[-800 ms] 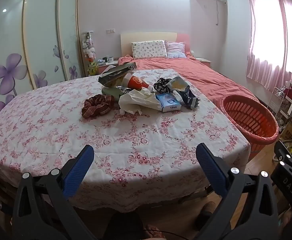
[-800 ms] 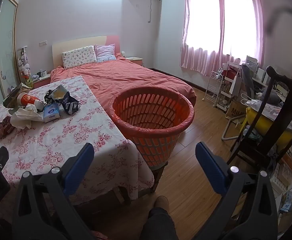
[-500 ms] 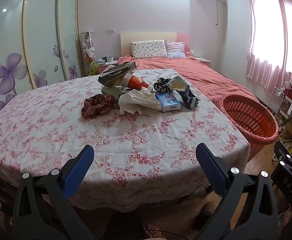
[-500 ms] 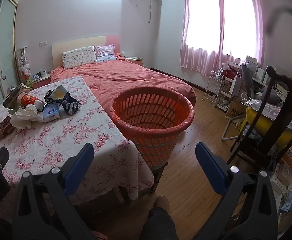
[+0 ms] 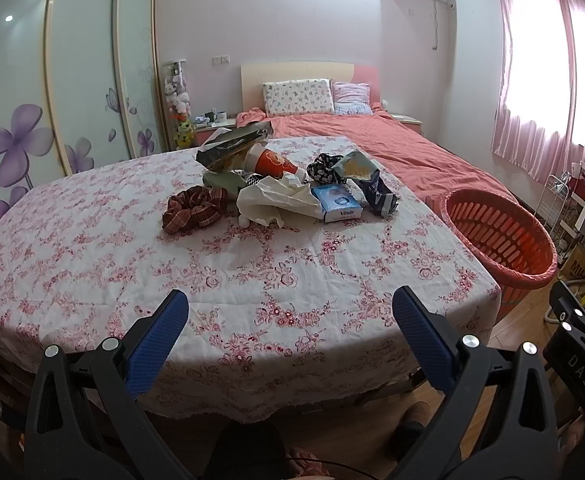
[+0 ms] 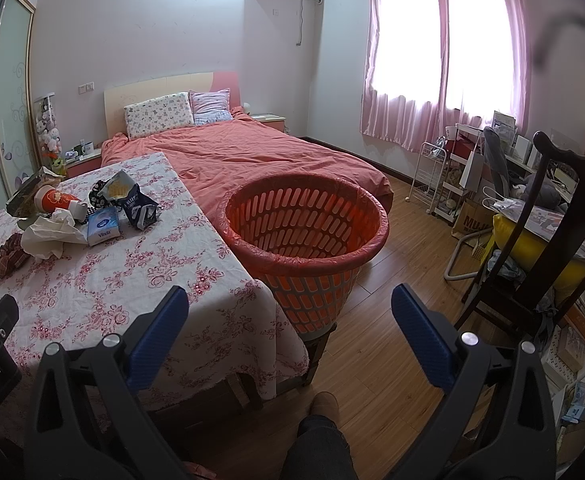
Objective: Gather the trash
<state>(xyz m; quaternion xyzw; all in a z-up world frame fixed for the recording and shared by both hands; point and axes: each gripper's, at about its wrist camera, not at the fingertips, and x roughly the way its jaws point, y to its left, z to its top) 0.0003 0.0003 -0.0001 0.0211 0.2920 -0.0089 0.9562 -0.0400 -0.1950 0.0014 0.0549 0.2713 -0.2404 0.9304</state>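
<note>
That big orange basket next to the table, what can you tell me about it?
The orange basket is round, looks like plastic, and its walls are slotted all round. A thin red bag lines it, folded over the rim. It stands upright beside the table, raised on a low support off the wood floor, close in front of the bed. No trash shows inside.

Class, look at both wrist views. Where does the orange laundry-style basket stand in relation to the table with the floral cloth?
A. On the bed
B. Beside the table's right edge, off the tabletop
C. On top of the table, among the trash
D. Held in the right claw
B: the orange basket stands just past the right edge of the table, between it and the bed, and both claws are open and empty.
</note>
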